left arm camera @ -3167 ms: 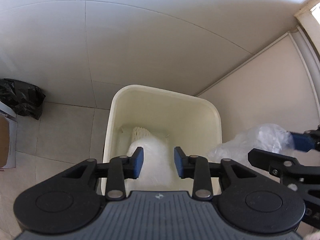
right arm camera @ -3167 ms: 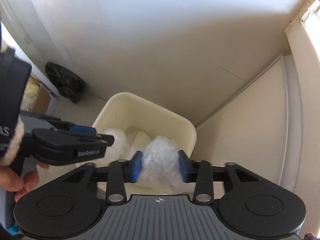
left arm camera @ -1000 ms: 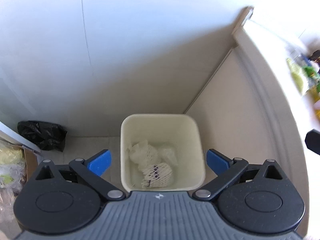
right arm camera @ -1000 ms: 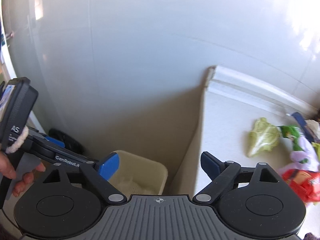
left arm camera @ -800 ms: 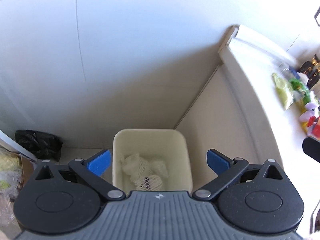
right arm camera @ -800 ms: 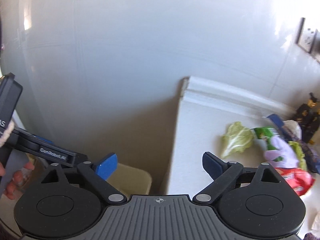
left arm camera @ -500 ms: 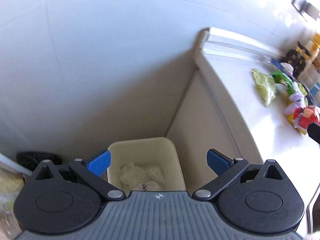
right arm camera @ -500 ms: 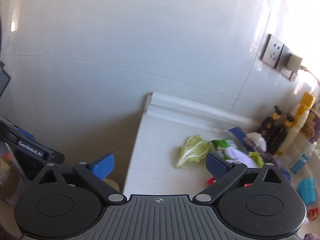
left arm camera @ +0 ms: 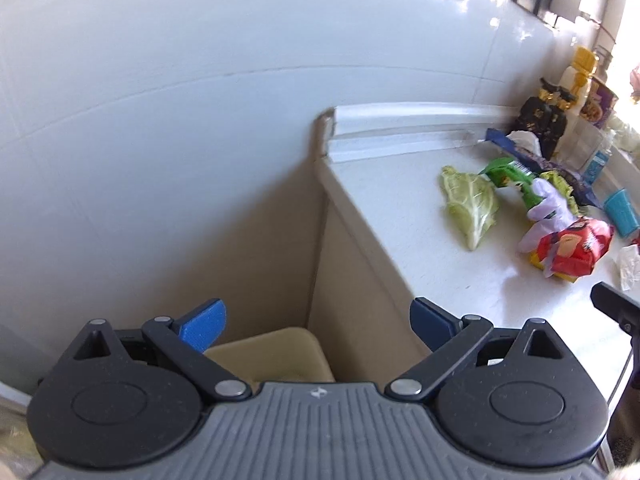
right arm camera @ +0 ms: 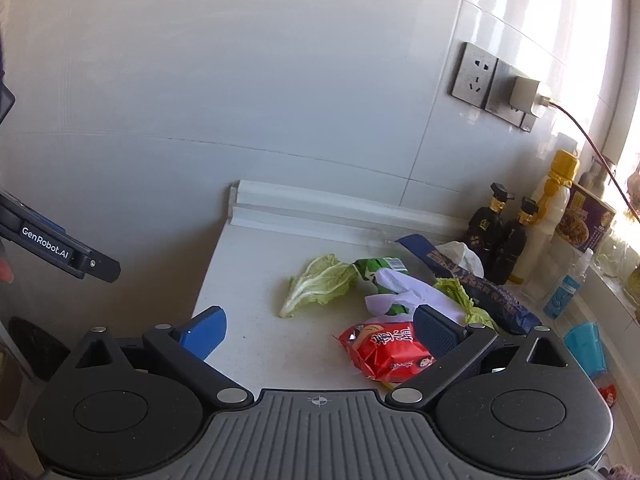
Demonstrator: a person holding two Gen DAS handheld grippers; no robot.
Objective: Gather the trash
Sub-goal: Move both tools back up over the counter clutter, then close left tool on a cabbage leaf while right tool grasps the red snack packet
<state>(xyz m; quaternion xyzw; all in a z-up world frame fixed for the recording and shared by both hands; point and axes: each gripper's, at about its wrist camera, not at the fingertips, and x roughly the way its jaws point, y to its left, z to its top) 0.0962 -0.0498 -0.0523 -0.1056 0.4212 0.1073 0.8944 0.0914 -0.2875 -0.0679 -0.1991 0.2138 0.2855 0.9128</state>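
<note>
L wrist cam: your left gripper (left arm camera: 318,322) was wide open w/ nothing in it, over the cream plastic bin (left arm camera: 276,354) beside the white counter (left arm camera: 404,216). R wrist cam: your right gripper (right arm camera: 320,330) was also spread, empty, above the counter's trash: pale green cabbage leaf (right arm camera: 320,282), red snack packet (right arm camera: 386,350), lilac plastic bag (right arm camera: 408,292).

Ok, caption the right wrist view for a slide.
Open right gripper faces counter litter: cabbage leaf, red snack packet.
</note>
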